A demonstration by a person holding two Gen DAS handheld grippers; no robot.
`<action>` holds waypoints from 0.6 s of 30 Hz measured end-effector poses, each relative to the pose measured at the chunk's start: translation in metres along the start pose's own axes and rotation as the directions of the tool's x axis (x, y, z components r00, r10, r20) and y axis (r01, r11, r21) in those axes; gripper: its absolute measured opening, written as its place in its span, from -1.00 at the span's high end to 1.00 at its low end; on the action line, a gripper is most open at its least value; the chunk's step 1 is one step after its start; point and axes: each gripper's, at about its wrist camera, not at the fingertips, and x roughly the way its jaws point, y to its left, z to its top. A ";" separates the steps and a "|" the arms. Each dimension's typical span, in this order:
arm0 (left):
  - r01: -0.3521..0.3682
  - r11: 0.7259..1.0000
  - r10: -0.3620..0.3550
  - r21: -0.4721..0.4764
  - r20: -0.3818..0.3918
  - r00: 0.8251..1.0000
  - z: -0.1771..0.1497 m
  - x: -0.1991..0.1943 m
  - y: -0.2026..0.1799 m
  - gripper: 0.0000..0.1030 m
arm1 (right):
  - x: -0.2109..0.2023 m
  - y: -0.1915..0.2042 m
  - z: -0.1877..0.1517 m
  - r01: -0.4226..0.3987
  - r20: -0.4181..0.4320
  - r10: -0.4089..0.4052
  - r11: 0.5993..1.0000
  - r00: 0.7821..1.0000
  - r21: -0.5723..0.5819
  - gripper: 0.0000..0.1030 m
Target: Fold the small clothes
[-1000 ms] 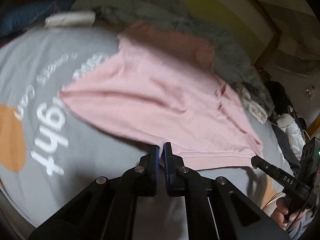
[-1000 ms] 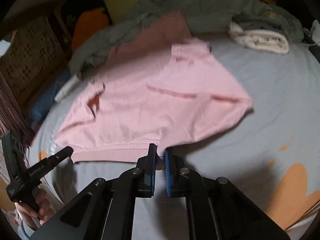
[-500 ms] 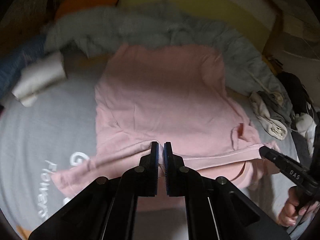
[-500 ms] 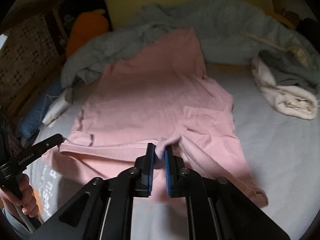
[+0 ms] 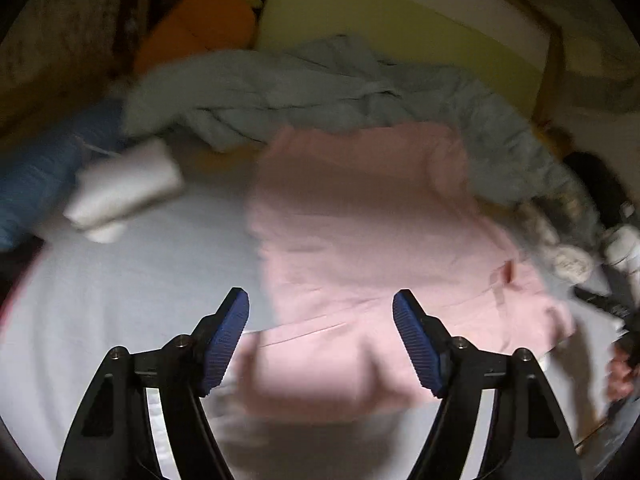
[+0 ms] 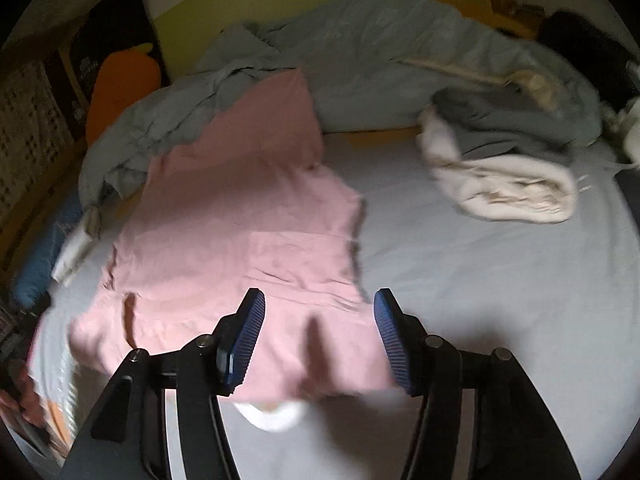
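Observation:
A pink top (image 5: 360, 216) (image 6: 248, 216) lies on the pale grey bed sheet (image 5: 132, 280) (image 6: 480, 280), its near edge doubled over onto its body. My left gripper (image 5: 321, 311) hangs above that folded edge, its jaws opening, blue pads clear of the cloth. My right gripper (image 6: 319, 311) is over the top's other near corner, jaws also opening, nothing pressed between them. The pink cloth shows in the gap of both grippers but lies loose below. The picture is blurred with motion.
A crumpled grey-blue duvet (image 5: 320, 88) (image 6: 400, 64) lies along the far side. A white folded cloth (image 5: 124, 188) and a blue bundle (image 5: 36, 176) sit left; a cream and grey pile (image 6: 504, 176) sits right. An orange cushion (image 5: 200, 24) leans at the back. A hand (image 6: 20, 396) shows at the edge.
Both grippers carried the pink top's near hem away from me over its body, then let go: their jaws, shut on the hem before, now stand apart and the cloth lies folded.

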 end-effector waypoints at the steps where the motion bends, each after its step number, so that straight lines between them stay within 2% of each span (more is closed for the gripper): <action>1: -0.033 0.999 0.033 0.007 -0.014 0.999 -0.004 -0.003 0.004 -0.42 | -0.003 -0.002 -0.002 0.015 -0.003 -0.016 1.000 1.000 -0.019 -0.14; 2: -0.052 0.999 0.052 0.006 -0.036 0.998 -0.011 -0.004 0.010 -0.42 | -0.006 -0.004 -0.008 0.038 -0.004 -0.038 0.999 0.999 -0.038 -0.14; 4: -0.048 0.998 0.044 -0.033 -0.109 0.993 -0.029 0.005 0.024 -0.42 | -0.005 -0.008 -0.015 0.047 -0.017 -0.047 0.998 0.999 -0.029 -0.16; 7: 0.004 0.988 -0.039 -0.154 -0.221 0.975 -0.053 0.024 0.044 -0.38 | 0.003 -0.015 -0.024 0.042 -0.066 -0.040 0.999 0.997 0.018 -0.16; 9: 0.052 0.973 -0.106 -0.223 -0.237 0.966 -0.062 0.031 0.051 -0.37 | 0.005 -0.019 -0.025 0.051 -0.062 -0.048 0.998 0.997 0.047 -0.16; 11: 0.109 0.960 -0.168 -0.259 -0.219 0.961 -0.065 0.039 0.053 -0.37 | 0.009 -0.021 -0.025 0.057 -0.045 -0.054 0.996 0.998 0.064 -0.17; 12: 0.113 0.956 -0.175 -0.270 -0.214 0.961 -0.065 0.043 0.055 -0.35 | 0.014 -0.022 -0.025 0.041 -0.066 -0.036 0.997 0.997 0.071 -0.17; 14: 0.138 0.938 -0.202 -0.317 -0.179 0.963 -0.063 0.046 0.059 -0.06 | 0.029 -0.024 -0.027 -0.035 -0.128 0.047 0.995 0.991 0.091 -0.13; 15: 0.174 0.923 -0.241 -0.342 -0.164 0.956 -0.063 0.045 0.061 0.32 | 0.037 -0.025 -0.029 -0.061 -0.160 0.078 0.992 0.984 0.107 0.10; 16: 0.218 0.901 -0.291 -0.374 -0.149 0.945 -0.063 0.047 0.064 0.83 | 0.043 -0.026 -0.031 -0.068 -0.186 0.090 0.990 0.978 0.120 0.52; 17: 0.272 0.867 -0.355 -0.418 -0.135 0.925 -0.064 0.051 0.067 0.82 | 0.049 -0.028 -0.033 -0.076 -0.207 0.101 0.989 0.973 0.125 0.71; 18: 0.259 0.862 -0.347 -0.435 -0.136 0.928 -0.066 0.050 0.068 0.83 | 0.050 -0.028 -0.034 -0.089 -0.212 0.115 0.988 0.971 0.129 0.78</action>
